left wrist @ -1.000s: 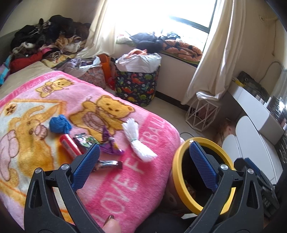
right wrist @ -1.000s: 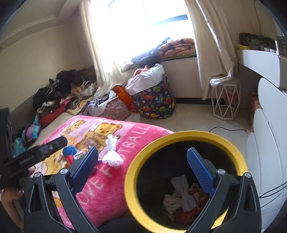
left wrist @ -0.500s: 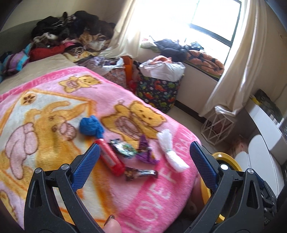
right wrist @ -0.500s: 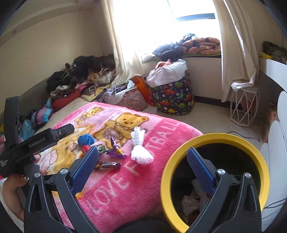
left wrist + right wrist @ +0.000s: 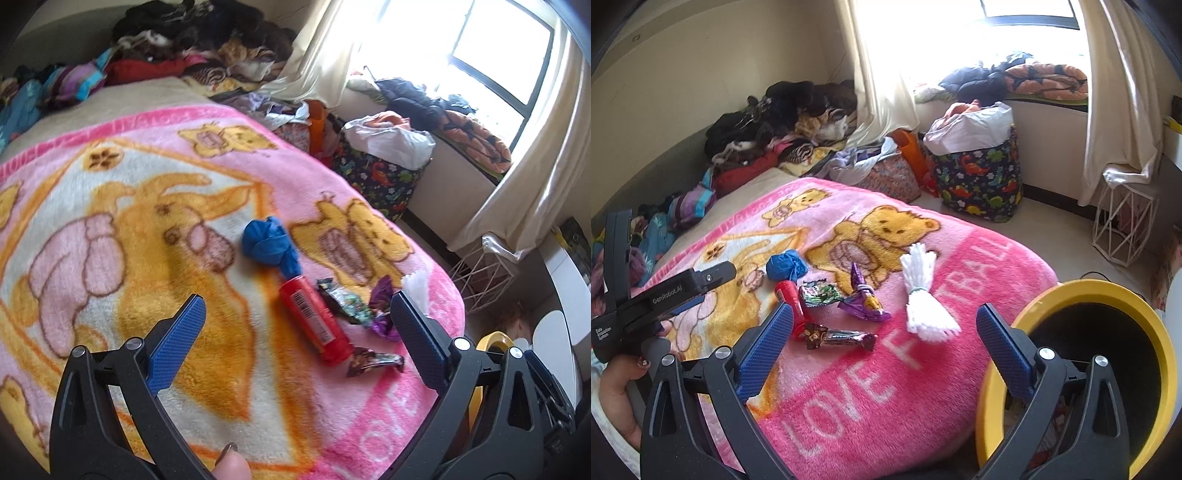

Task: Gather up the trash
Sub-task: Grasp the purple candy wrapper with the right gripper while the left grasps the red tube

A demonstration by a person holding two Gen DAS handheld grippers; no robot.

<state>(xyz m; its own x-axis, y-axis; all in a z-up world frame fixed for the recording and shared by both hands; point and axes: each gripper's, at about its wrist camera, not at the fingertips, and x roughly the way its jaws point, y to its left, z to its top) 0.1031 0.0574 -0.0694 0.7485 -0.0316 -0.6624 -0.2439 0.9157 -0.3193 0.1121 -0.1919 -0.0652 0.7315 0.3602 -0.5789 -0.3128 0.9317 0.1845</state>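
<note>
A pink fleece blanket with yellow bears [image 5: 923, 369] covers the bed beneath a bright curtained window [image 5: 960, 37]. Beside it stands a yellow-rimmed black bin [image 5: 1108, 295]. A white yarn bundle [image 5: 923, 295], red tube [image 5: 314, 321], blue crumpled wad [image 5: 269, 243] and foil wrappers [image 5: 842, 338] lie on the blanket. The left gripper [image 5: 295, 332] and right gripper [image 5: 882, 343] both hover with jaws apart, empty.

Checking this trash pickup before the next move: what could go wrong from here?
1. The red tube touches the blue wad and the brown wrapper; the open left claw could shove neighbours.
2. The plush pink blanket may snag between the fingers.
3. The yellow-rimmed bin sits past the bed edge; carried pieces might drop short.
</note>
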